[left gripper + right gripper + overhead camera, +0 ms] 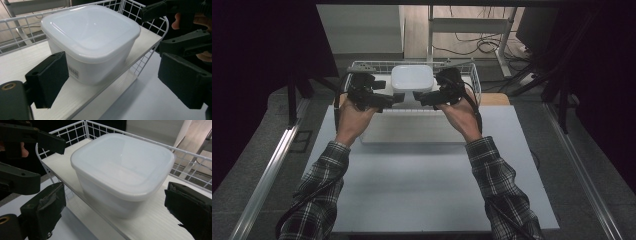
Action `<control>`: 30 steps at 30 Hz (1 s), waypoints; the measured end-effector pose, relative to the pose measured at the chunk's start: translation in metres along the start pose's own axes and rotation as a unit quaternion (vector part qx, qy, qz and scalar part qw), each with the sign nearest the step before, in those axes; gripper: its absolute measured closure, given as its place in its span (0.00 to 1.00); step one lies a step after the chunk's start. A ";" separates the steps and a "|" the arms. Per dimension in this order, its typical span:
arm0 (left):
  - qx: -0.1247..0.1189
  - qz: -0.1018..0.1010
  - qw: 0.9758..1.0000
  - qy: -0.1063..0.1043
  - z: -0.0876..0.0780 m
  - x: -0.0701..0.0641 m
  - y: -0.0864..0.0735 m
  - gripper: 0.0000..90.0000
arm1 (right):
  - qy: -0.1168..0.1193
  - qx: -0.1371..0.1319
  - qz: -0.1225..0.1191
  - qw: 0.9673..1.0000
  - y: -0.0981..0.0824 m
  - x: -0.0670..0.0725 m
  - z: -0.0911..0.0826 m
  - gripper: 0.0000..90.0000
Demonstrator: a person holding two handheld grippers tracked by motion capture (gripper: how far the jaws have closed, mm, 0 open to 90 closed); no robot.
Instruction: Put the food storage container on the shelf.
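Flanking the white container [412,78], both grippers seemingly gape apart.

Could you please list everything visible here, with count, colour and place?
container: one, white, lid on, standing on the shelf between the two grippers.
shelf: one, white board with a white wire rail, at the table's far edge.
table: one, pale grey, under the shelf.
cables: several, dark, on the floor beyond.
sleeves: two, plaid.
left gripper: one, black, open, left of the container.
right gripper: one, black, open, right of it.
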State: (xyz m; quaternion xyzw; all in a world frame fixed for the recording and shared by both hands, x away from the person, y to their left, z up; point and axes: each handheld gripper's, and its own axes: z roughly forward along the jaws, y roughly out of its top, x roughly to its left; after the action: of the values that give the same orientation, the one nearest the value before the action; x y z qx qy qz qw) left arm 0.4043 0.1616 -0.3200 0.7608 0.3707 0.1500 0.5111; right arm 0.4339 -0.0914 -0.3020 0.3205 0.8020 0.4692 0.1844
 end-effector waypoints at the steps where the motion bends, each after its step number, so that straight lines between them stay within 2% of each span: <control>1: 0.001 0.003 1.000 -0.001 0.000 -0.001 -0.002 0.09 | 0.000 -0.001 -0.002 1.000 -0.005 -0.001 -0.002 0.03; 5: 0.004 0.006 1.000 -0.011 -0.002 -0.004 -0.011 0.09 | 0.003 -0.002 -0.006 1.000 -0.011 -0.001 -0.005 0.03; 9: -0.013 -0.004 1.000 -0.019 -0.006 -0.004 -0.021 0.08 | 0.010 -0.005 -0.010 1.000 -0.021 0.001 -0.010 0.03; 13: -0.020 -0.005 1.000 -0.019 -0.012 -0.006 -0.030 0.08 | 0.020 -0.010 -0.014 1.000 -0.032 0.004 -0.015 0.03; 16: -0.023 0.003 1.000 -0.016 -0.015 -0.009 -0.037 0.08 | 0.027 -0.011 -0.018 0.999 -0.040 0.007 -0.018 0.03; 22: -0.017 0.004 1.000 -0.019 -0.013 -0.017 -0.057 0.07 | 0.040 -0.009 -0.029 0.999 -0.062 0.016 -0.019 0.03; 30: -0.011 0.017 1.000 -0.016 -0.010 -0.028 -0.077 0.05 | 0.051 -0.016 -0.030 0.998 -0.077 0.024 -0.023 0.03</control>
State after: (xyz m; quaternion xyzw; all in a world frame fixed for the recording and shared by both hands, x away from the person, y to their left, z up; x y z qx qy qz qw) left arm 0.3473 0.1635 -0.3799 0.7635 0.3478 0.1502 0.5231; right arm 0.3767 -0.1168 -0.3577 0.2689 0.8117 0.4925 0.1620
